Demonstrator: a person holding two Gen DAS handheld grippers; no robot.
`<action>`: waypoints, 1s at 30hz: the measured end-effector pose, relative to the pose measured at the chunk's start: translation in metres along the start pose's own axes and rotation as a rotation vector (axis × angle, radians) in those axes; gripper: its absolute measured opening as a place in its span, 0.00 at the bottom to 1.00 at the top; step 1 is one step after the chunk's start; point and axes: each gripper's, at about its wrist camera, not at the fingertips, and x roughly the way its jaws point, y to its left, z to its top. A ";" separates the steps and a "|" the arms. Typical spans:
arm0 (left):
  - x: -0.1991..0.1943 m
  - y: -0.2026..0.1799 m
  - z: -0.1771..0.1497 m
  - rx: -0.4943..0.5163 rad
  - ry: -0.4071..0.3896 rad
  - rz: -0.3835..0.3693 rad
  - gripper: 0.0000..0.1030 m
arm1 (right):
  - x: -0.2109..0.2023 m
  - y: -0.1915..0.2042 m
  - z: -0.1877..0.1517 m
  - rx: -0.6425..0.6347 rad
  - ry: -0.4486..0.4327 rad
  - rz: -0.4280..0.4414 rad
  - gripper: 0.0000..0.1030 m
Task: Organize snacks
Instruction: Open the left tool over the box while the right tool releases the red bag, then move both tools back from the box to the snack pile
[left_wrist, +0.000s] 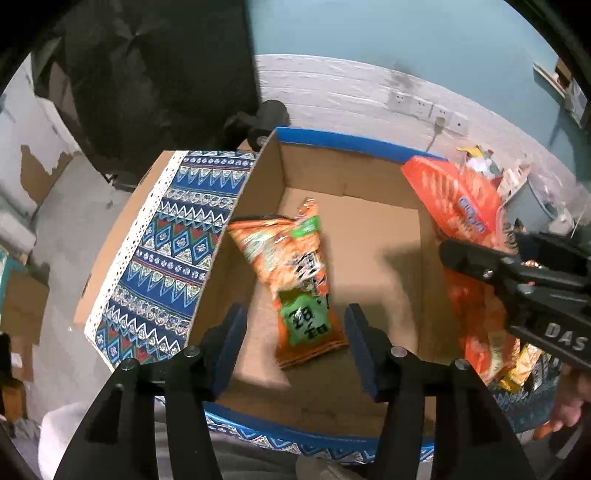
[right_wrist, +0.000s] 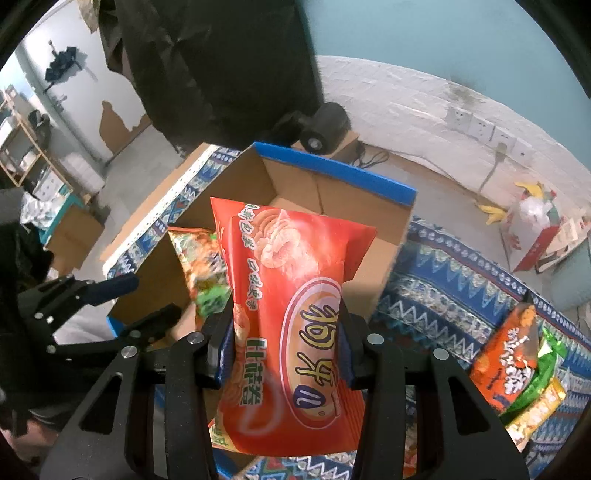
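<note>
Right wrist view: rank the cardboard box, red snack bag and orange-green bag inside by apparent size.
1. Red snack bag, though it's nearest the camera, so unsure against the box.
2. Cardboard box.
3. Orange-green bag, mostly hidden.

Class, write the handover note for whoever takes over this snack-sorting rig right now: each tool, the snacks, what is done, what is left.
Left tool: open, empty, above the cardboard box.
Right tool: shut on the red snack bag, held over the box's near edge.
Done: the orange-green snack bag lies flat on the box floor.
Left: release the red bag into the box, then likely fetch the loose snack packets on the patterned cloth, right of the box.
</note>
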 end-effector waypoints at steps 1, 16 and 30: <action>-0.001 0.001 0.000 -0.003 -0.007 -0.002 0.55 | 0.003 0.001 0.001 0.001 0.004 0.000 0.41; -0.006 -0.011 0.000 0.024 -0.023 -0.029 0.57 | -0.003 -0.006 0.007 0.000 -0.008 0.008 0.60; -0.019 -0.073 -0.001 0.128 -0.051 -0.076 0.73 | -0.057 -0.047 -0.018 0.030 -0.059 -0.071 0.70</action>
